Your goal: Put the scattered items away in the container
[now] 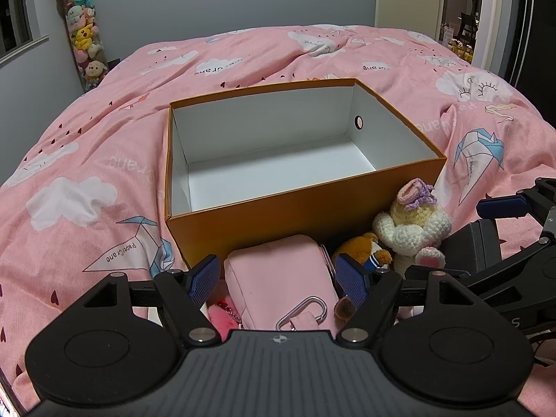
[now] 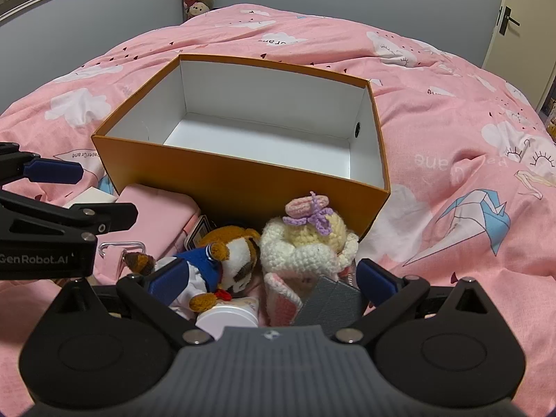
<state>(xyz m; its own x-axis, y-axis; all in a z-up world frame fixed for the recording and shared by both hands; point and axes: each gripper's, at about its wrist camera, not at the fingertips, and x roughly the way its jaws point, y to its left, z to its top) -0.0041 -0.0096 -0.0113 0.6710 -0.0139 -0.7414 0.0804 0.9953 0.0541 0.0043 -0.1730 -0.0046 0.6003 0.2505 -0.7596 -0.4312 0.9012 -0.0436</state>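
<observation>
An empty orange box (image 1: 288, 208) with a white inside sits on the bed, and the items lie against its near wall. A pink pouch (image 1: 278, 278) with a metal clip lies between the fingers of my open left gripper (image 1: 278, 279). To its right are a brown plush dog (image 1: 361, 246) and a cream crochet doll (image 1: 413, 222). My right gripper (image 2: 274, 279) is open low over the plush dog (image 2: 226, 257), the crochet doll (image 2: 309, 239), a grey textured case (image 2: 330, 302) and a white jar (image 2: 229, 316). The pink pouch (image 2: 156, 215) lies to their left.
A pink patterned duvet (image 1: 87, 160) covers the whole bed. A tall column of plush toys (image 1: 85, 41) stands at the far wall, and a doorway (image 1: 458, 17) opens at the far right. A pink fuzzy charm (image 1: 222, 316) lies beside the pouch.
</observation>
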